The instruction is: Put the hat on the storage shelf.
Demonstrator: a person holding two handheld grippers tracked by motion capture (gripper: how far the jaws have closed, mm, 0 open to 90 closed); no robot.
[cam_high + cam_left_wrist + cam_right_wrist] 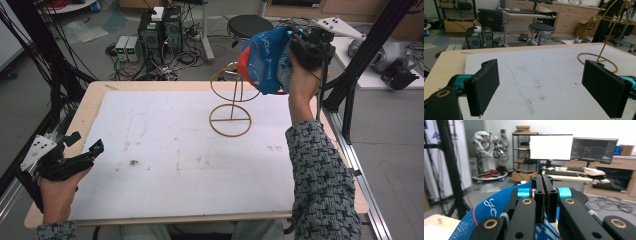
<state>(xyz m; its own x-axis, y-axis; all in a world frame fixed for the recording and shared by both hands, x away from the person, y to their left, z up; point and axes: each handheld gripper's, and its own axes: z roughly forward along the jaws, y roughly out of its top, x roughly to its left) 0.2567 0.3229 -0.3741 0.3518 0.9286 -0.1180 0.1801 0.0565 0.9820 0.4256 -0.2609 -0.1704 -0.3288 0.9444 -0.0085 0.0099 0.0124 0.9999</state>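
Right gripper (306, 45) raised above table's far right corner, jaws pressed together on fabric of blue cap (265, 62) — cap hangs just beside top ring of wire stand (231, 102). Thin pinch: fabric could slip, cap drop past ring. Light stand could tip if cap brim snags it. Left gripper (85, 145) spread, empty, low at near left edge — too far to steady stand.

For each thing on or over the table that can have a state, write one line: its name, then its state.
Left claw: open, jaws wide apart, holding nothing, low at the table's near left edge.
Right claw: shut on the blue bag, raised above the table.
Blue bag: lifted, hanging from the right claw beside the stand's top ring.
Wire stand: upright on the white mat, nothing hung on it.
White mat: flat, stained.
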